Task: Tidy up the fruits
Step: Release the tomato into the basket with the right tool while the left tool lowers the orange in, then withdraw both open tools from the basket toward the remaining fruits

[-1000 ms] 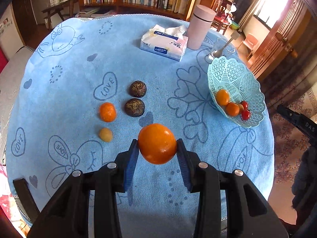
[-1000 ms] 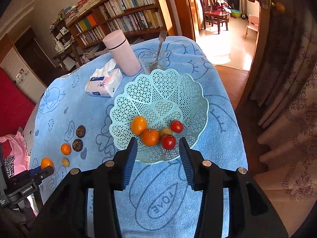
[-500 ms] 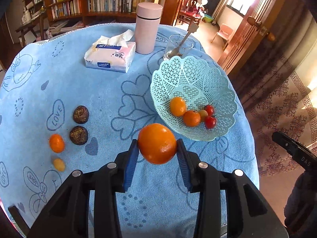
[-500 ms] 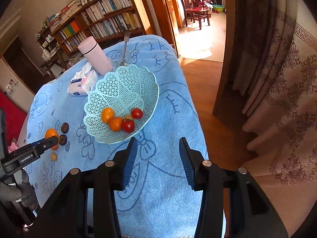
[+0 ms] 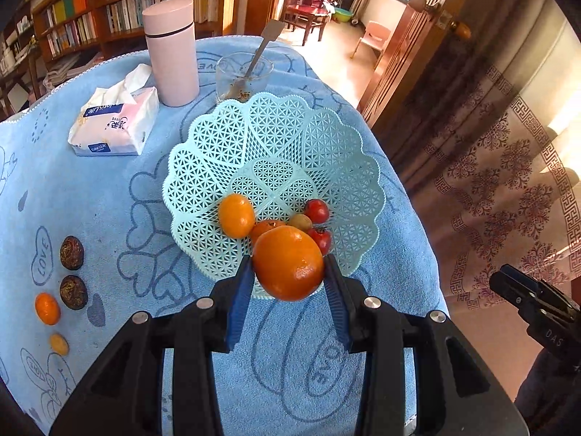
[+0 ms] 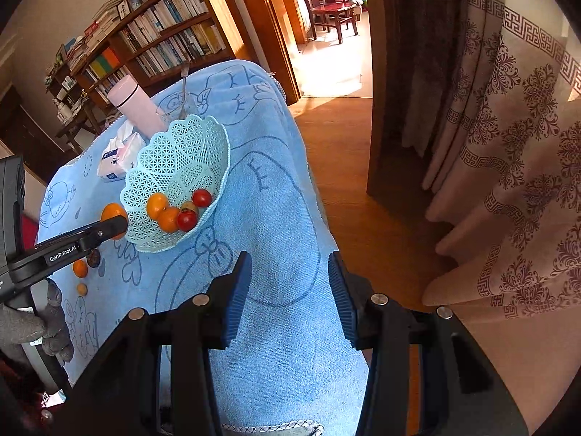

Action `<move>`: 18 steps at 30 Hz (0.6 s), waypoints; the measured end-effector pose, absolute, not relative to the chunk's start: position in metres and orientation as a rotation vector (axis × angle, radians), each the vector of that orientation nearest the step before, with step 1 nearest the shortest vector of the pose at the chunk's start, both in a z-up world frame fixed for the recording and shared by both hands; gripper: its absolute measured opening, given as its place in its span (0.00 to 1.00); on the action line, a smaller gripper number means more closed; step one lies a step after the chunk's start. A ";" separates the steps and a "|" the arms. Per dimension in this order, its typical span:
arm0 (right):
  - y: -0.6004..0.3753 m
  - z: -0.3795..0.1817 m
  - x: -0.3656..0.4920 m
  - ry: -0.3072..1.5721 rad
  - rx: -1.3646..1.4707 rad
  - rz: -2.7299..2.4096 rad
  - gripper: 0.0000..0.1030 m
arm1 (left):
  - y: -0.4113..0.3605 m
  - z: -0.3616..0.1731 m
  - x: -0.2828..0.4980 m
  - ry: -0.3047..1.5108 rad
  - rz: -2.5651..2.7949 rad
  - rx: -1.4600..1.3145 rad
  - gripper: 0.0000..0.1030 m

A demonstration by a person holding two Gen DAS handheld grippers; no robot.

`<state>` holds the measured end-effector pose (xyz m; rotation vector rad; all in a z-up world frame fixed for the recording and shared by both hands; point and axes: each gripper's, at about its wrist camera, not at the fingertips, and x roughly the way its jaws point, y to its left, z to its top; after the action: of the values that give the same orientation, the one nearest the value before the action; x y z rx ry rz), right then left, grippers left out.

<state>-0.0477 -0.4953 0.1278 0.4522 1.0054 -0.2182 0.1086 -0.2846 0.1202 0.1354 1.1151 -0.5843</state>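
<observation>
We hold the orange clamped in left gripper fingers by basket rim, so lower inside b4 releasing; right gripper fingers apart, empty

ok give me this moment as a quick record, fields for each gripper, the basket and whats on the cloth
left gripper: shut on the large orange, held beside the basket's near rim
right gripper: open, holds nothing, over the cloth's edge, apart from the basket
basket: two small oranges, two red tomatoes, one small yellowish fruit
cloth: two dark round fruits, one small orange, one small yellow fruit, all left of the basket
other items: tissue pack, pink flask, glass with a spoon
</observation>
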 end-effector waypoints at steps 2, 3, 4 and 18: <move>-0.497 0.127 -0.050 1.005 0.460 -0.222 0.44 | -0.291 0.122 0.109 1.109 -0.582 0.145 0.47; -0.498 0.127 -0.051 1.004 0.464 -0.223 0.44 | -0.293 0.125 0.109 1.103 -0.580 0.142 0.61; -0.498 0.126 -0.052 1.003 0.466 -0.224 0.44 | -0.293 0.127 0.110 1.092 -0.581 0.133 0.64; -0.474 0.129 -0.038 0.998 0.463 -0.152 0.44 | -0.242 0.142 0.102 1.091 -0.490 0.083 0.68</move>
<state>-0.0376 -0.4737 0.1287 0.4630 0.9983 -0.1524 0.1024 -0.2419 0.1416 0.0827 1.0914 -0.4896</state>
